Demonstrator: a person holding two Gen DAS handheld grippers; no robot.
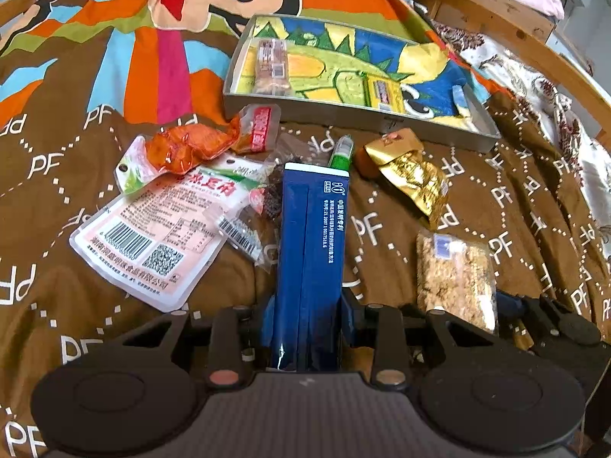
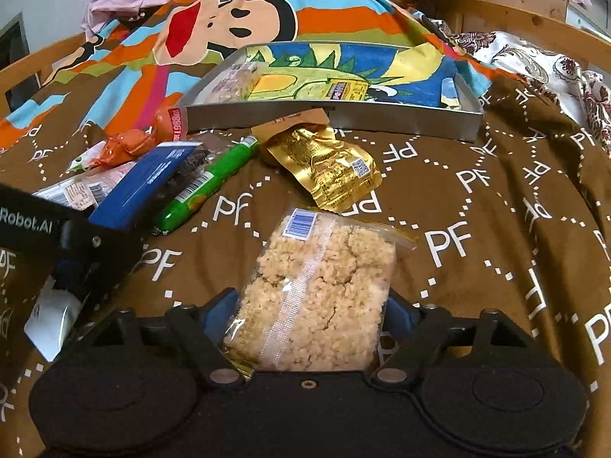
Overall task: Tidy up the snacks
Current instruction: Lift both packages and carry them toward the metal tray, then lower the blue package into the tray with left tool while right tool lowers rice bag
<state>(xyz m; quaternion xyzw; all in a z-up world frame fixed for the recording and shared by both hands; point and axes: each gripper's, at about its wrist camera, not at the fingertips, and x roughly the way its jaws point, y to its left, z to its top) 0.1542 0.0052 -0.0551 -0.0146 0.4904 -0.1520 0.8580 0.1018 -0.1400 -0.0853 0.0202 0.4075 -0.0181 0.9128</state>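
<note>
My left gripper [image 1: 307,316] is shut on a long blue carton [image 1: 311,252], held above the bedspread; the carton also shows in the right wrist view [image 2: 141,187]. My right gripper [image 2: 309,320] is shut on a clear bag of crispy rice cake [image 2: 317,297], which also shows in the left wrist view [image 1: 454,278]. A grey tray [image 1: 343,112] with a dinosaur picture lies ahead, also in the right wrist view [image 2: 336,118], holding two small snack packs [image 1: 271,68] [image 1: 385,95].
Loose snacks lie on the brown bedspread: a gold packet [image 2: 332,168], a green tube [image 2: 210,187], an orange packet [image 1: 191,149], a pink-white pouch [image 1: 152,240]. A wooden bed frame [image 1: 534,38] and patterned cloth run along the right.
</note>
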